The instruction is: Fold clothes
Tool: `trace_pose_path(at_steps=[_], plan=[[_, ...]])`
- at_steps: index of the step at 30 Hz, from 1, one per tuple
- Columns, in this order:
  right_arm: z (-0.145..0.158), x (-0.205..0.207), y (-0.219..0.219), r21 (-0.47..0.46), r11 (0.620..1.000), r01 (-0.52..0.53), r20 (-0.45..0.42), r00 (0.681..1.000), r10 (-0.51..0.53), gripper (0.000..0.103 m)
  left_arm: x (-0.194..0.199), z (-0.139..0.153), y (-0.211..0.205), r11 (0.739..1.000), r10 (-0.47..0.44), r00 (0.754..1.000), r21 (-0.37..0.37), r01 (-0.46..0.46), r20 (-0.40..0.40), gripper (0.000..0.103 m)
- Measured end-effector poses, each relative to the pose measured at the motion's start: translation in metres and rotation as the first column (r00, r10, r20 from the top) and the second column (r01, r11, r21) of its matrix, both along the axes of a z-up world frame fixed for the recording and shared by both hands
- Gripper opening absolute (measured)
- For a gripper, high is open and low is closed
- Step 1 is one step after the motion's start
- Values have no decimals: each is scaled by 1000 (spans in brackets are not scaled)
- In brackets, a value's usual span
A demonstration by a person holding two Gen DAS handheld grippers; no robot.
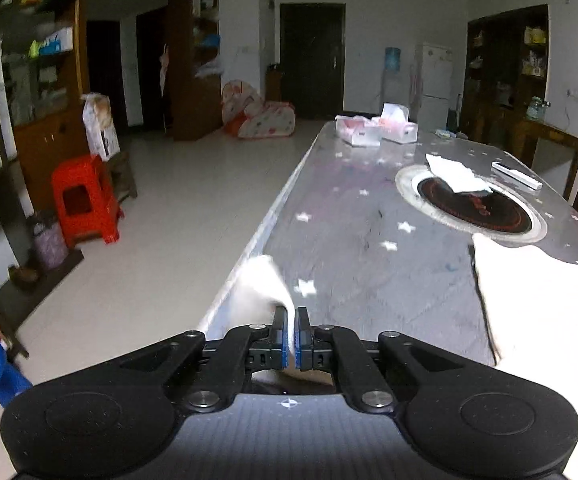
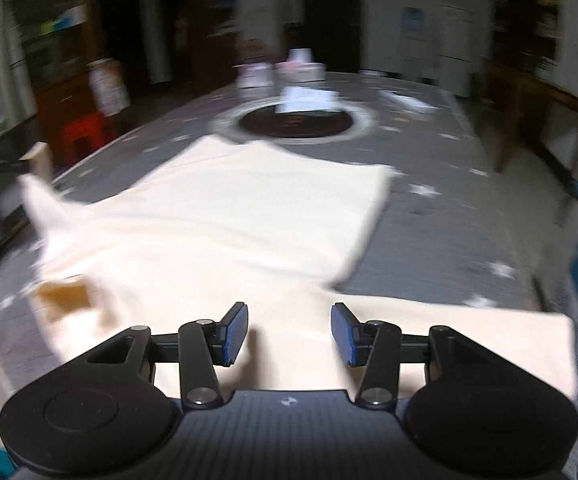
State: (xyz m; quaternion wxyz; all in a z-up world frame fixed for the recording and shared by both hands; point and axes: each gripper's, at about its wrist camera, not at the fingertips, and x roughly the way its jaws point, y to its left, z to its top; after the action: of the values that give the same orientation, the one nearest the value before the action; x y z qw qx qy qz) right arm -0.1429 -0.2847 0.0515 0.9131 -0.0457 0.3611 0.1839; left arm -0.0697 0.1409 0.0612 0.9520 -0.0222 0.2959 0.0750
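Note:
A cream garment (image 2: 225, 216) lies spread on the grey star-patterned table (image 2: 449, 168). In the left wrist view its body (image 1: 541, 320) lies at the right. My left gripper (image 1: 292, 330) is shut on a piece of the cream cloth (image 1: 263, 284), which sticks up to the left of the fingers, near the table's left edge. In the right wrist view that lifted corner (image 2: 37, 196) rises at the far left. My right gripper (image 2: 289, 334) is open and empty, just above the near part of the garment.
A round black hotplate (image 1: 473, 200) with a white cloth (image 1: 457, 174) on it sits mid-table. White boxes (image 1: 377, 126) and a remote (image 1: 517, 174) lie at the far end. A red stool (image 1: 85, 200) and shelves stand on the left.

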Motion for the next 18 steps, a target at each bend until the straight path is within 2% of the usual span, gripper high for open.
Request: trace_pose_path(at_steps=[5, 9, 12, 16, 18], plan=[[3, -10, 44, -6, 982, -189, -8, 982, 189, 45, -4, 0, 0, 1000, 5, 1000, -7, -5, 6, 3], [-4, -15, 76, -48, 955, -293, -9, 956, 293, 44, -12, 4, 2, 1000, 3, 1000, -7, -2, 21, 3], [-12, -12, 90, -70, 944, -323, -11, 946, 323, 32, -14, 5, 3, 1000, 2, 1000, -7, -2, 24, 3], [-19, -8, 101, -93, 938, -335, 1, 942, 336, 9, -19, 5, 6, 1000, 13, 1000, -11, -13, 22, 3], [-13, -9, 96, -72, 935, -346, 6, 938, 347, 7, -22, 7, 9, 1000, 20, 999, -17, -19, 27, 3]])
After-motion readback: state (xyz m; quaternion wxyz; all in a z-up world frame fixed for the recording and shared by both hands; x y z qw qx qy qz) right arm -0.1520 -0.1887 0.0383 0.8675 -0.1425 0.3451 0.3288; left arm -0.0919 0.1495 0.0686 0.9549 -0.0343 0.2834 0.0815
